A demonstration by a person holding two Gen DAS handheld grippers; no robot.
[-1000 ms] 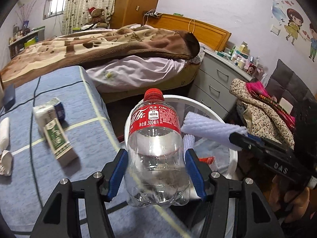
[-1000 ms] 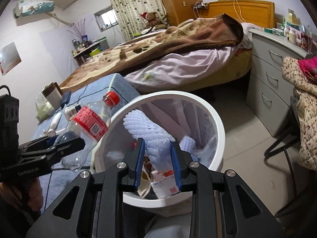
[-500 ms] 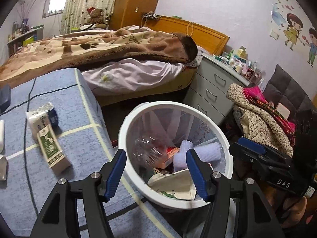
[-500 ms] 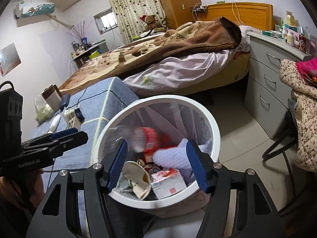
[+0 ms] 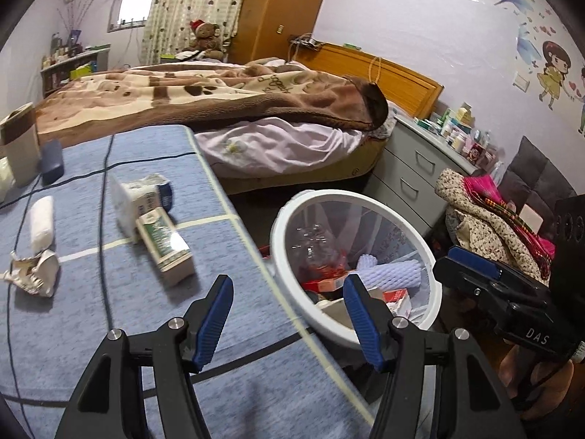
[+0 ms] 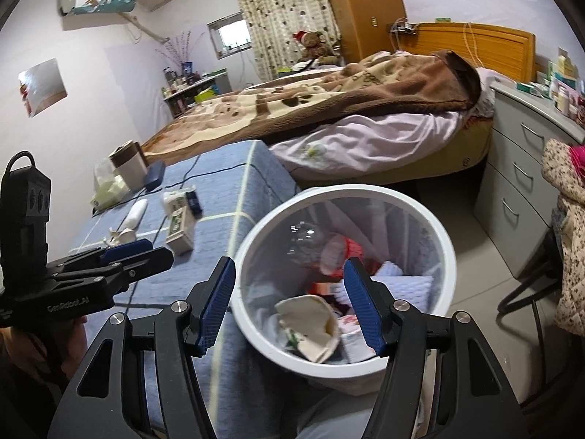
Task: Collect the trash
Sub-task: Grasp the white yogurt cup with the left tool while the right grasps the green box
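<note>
Where blue-covered table [image 5: 109, 329] meets bed [image 5: 219, 109], left wrist view shows green carton [image 5: 164, 252], crumpled paper [image 5: 33, 274] and white roll [image 5: 42, 223] on cloth, apart; white bin [image 5: 431, 267] just beside table edge holds clear bottle [image 5: 314, 252] and foam sleeve [image 5: 387, 274]. Left hand-held gripper [image 5: 289, 318] gapes empty; second ago it clamped bottle.

Right wrist view: right hand-held gripper [image 6: 289, 303] spread wide, empty, over bin [image 6: 446, 256]; foam sleeve [image 6: 406, 289], pinched second ago, lies inside with bottle [image 6: 310, 245]. Grey drawers [image 6: 519, 197] right.
</note>
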